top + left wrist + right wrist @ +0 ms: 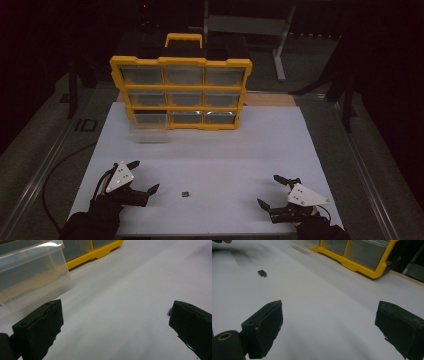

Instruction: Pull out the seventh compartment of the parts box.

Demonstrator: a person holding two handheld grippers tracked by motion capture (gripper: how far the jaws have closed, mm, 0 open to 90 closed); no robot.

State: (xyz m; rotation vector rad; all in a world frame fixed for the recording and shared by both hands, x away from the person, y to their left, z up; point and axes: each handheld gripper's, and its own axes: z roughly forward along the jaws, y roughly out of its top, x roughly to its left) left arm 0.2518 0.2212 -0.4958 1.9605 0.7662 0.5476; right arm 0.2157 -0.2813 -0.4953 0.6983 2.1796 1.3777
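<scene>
Fingers on both your grippers stand spread wide with nothing between them. Your left gripper (pixel 142 176) sits low at the near left of the white table (pixel 215 150), and the small black chip (pixel 185 193) lies flat on the sheet just to its right, near the tip of the nearer finger but apart from it, not between the two fingers. In the left gripper view a sliver of the chip (pixel 169 311) peeks out at the inner edge of the right-hand finger (pixel 192 327), resting on the table beyond it; whether it touches that finger you cannot tell from here. Your right gripper (pixel 272 192) rests at the near right, well apart from the chip, and its own view shows the chip (pixel 262 273) far ahead and left of the fingers on bare table. A clear drawer (pixel 148 126) stands on the table, drawn out of the bottom left slot of the yellow organizer (pixel 181 92), which stands upright at the far edge; in the left gripper view the drawer (pixel 32 275) sits just beyond the left-hand finger.
</scene>
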